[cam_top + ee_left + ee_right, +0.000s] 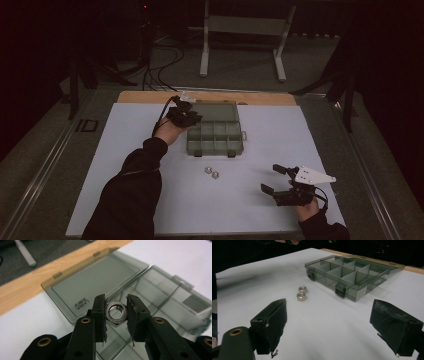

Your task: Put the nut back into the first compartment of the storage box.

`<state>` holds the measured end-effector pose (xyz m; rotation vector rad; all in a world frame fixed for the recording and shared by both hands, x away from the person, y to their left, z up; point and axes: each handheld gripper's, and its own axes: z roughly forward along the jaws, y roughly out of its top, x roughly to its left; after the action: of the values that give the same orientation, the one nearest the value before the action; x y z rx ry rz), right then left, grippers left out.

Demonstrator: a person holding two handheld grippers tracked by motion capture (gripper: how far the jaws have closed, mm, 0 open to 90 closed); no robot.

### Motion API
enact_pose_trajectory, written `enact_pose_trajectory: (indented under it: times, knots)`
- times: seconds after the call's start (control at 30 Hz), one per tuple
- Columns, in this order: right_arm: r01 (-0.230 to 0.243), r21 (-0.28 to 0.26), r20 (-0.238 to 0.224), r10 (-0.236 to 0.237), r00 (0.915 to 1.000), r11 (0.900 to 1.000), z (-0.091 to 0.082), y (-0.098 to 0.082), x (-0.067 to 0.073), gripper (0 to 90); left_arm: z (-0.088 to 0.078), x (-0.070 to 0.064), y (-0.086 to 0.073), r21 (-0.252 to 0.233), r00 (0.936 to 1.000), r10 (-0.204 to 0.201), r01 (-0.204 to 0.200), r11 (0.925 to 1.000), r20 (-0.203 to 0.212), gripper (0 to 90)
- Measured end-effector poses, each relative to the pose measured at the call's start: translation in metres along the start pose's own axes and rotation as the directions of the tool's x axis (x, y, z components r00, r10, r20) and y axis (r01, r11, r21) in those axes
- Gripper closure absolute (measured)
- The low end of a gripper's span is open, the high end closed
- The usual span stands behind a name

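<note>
A smoky clear compartment box (pixel 215 136) lies open at the far middle of the white mat, its lid (pixel 97 282) flat behind it. My left gripper (pixel 186 116) hovers over the box's far left corner, shut on a steel hex nut (pixel 116 312) that sits between its pads above a compartment. Two more hex nuts (pixel 212 172) lie on the mat in front of the box, also seen as nuts (pixel 301 293) in the right gripper view. My right gripper (pixel 274 179) rests low at the near right, jaws wide open with nothing between them.
The white mat (pixel 125 150) covers a wooden table whose far edge (pixel 150 96) shows behind the box. Cables and a metal stand (pixel 242 30) are on the floor beyond. The box's latches (pixel 340 290) face the near side.
</note>
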<state>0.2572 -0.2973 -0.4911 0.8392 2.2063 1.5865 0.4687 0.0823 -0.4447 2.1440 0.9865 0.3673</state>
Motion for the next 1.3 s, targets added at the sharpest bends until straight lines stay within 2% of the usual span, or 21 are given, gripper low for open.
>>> enact_pose_trajectory:
  times: [0.1, 0.17, 0.23, 0.3, 0.43, 0.57, 0.63, 0.73, 0.9, 1.07, 1.17, 1.23, 1.27, 1.3]
  knots:
    - [-0.001, -0.003, 0.000, 0.001, 1.0000, 1.000, -0.001, 0.000, 0.000, 14.2, 0.010, 0.003, -0.005, 0.028, 0.9997, -0.023, 0.023, 0.9993, -0.001, 69.8]
    - [0.000, -0.003, 0.000, 0.000, 1.0000, 1.000, -0.001, 0.000, 0.000, 14.2, 0.016, 0.004, -0.010, 0.045, 0.9994, -0.026, 0.027, 0.9986, -0.023, 69.8]
    - [0.000, -0.005, -0.001, 0.000, 1.0000, 1.000, -0.001, 0.000, 0.000, 14.2, 0.021, 0.007, -0.013, 0.060, 0.9984, -0.055, 0.056, 0.9966, -0.014, 69.8]
    - [-0.001, -0.003, -0.001, 0.001, 1.0000, 1.000, -0.001, 0.000, 0.000, 14.2, 0.026, 0.006, -0.016, 0.084, 0.9983, -0.049, 0.051, 0.9952, -0.033, 69.8]
    - [-0.005, -0.002, -0.002, 0.005, 1.0000, 1.000, 0.000, 0.000, -0.001, 14.2, 0.031, 0.005, -0.017, 0.119, 0.9985, -0.050, 0.052, 0.9915, -0.021, 69.7]
    - [-0.007, -0.003, -0.003, 0.007, 1.0000, 1.000, 0.000, 0.000, -0.001, 14.2, 0.036, 0.004, -0.019, 0.165, 0.9983, -0.054, 0.057, 0.9846, -0.023, 69.1]
    - [-0.006, -0.003, -0.003, 0.006, 1.0000, 1.000, 0.000, 0.000, 0.000, 14.2, 0.036, 0.004, -0.019, 0.170, 0.9980, -0.055, 0.059, 0.9837, -0.033, 64.5]
    - [-0.005, -0.007, -0.002, 0.005, 1.0000, 1.000, -0.001, 0.000, -0.001, 14.2, 0.032, 0.003, -0.016, 0.158, 0.9971, -0.064, 0.070, 0.9850, -0.040, 55.9]
    - [-0.009, -0.004, -0.004, 0.009, 1.0000, 1.000, -0.001, 0.000, -0.001, 14.2, 0.017, -0.001, -0.007, 0.117, 0.9974, -0.067, 0.070, 0.9907, -0.028, 49.8]
    - [-0.009, -0.007, 0.001, 0.009, 1.0000, 1.000, -0.001, 0.000, -0.001, 14.2, 0.000, -0.005, -0.003, 0.085, 0.9974, -0.068, 0.066, 0.9941, 0.022, 40.1]
    - [-0.006, -0.008, 0.003, 0.006, 1.0000, 1.000, -0.001, 0.000, -0.001, 14.2, -0.011, -0.008, -0.001, 0.083, 0.9971, -0.052, 0.048, 0.9954, 0.056, 31.4]
    - [-0.006, -0.006, 0.003, 0.006, 1.0000, 1.000, -0.001, 0.000, -0.001, 14.2, -0.014, -0.010, -0.001, 0.081, 0.9969, -0.048, 0.043, 0.9958, 0.062, 28.2]
    - [-0.006, -0.006, 0.002, 0.006, 1.0000, 1.000, -0.001, 0.000, -0.001, 14.2, -0.020, -0.014, -0.001, 0.080, 0.9948, -0.040, 0.032, 0.9963, 0.094, 28.2]
    - [-0.006, -0.007, 0.003, 0.006, 1.0000, 1.000, -0.001, 0.001, -0.001, 14.2, -0.023, -0.016, -0.002, 0.078, 0.9948, -0.035, 0.028, 0.9966, 0.096, 23.4]
